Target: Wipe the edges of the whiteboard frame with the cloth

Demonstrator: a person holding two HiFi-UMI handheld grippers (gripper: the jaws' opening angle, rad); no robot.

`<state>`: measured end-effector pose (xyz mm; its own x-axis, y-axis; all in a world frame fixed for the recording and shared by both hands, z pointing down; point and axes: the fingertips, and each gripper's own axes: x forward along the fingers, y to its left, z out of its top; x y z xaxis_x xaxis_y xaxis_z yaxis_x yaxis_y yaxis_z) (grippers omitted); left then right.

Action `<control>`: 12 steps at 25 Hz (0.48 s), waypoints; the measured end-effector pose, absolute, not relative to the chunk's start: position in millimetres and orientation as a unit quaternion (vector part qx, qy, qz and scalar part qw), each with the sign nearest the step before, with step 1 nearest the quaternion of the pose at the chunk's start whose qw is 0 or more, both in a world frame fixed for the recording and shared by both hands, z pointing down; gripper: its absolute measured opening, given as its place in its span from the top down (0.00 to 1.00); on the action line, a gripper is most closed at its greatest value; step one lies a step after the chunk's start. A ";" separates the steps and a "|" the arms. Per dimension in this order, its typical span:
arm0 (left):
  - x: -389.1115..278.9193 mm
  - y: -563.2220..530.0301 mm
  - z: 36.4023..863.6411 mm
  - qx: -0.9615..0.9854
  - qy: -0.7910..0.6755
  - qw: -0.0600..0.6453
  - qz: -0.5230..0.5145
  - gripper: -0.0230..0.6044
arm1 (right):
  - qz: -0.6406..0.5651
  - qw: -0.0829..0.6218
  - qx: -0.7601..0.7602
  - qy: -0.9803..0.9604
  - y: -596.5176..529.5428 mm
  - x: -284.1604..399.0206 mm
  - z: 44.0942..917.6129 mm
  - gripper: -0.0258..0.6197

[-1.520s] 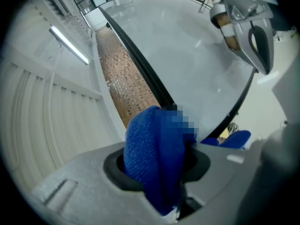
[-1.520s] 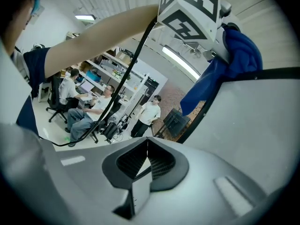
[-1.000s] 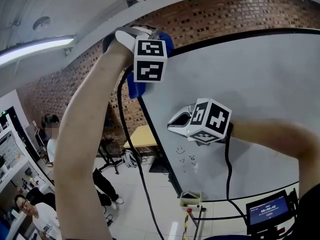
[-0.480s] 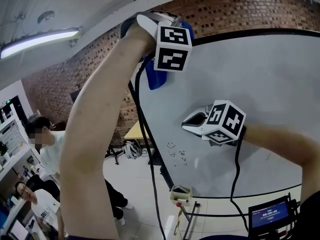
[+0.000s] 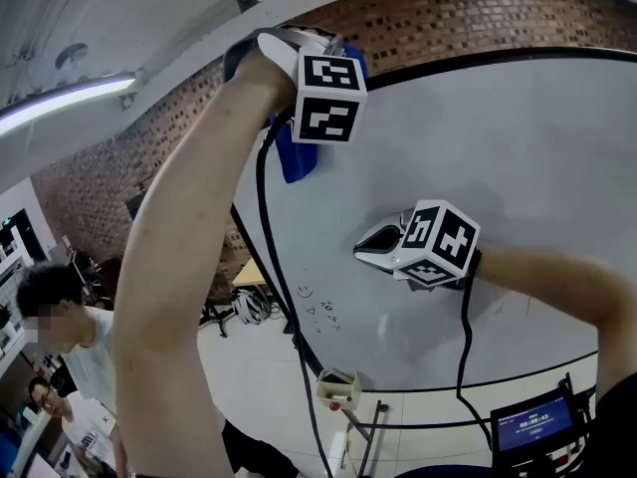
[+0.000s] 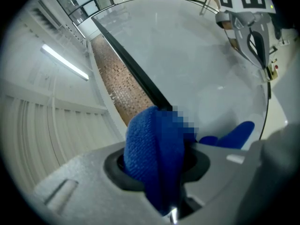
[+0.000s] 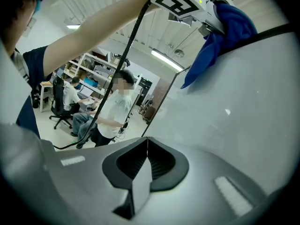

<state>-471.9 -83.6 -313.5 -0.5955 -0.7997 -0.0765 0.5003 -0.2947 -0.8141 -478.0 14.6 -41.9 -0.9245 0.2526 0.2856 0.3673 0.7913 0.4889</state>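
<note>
Blue cloth in left claw

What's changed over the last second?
The left gripper carried the blue cloth rightward near the upper-left corner of the whiteboard frame, and the right gripper shifted right too. Unchanged: left jaws clamped on the cloth, right jaws shut and empty.
</note>
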 end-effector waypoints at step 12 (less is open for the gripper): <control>-385.3 -56.8 -307.9 -0.210 0.419 0.447 -0.762 0.73 | -0.263 0.114 -0.133 -0.949 45.8 -398.1 -40.4 0.94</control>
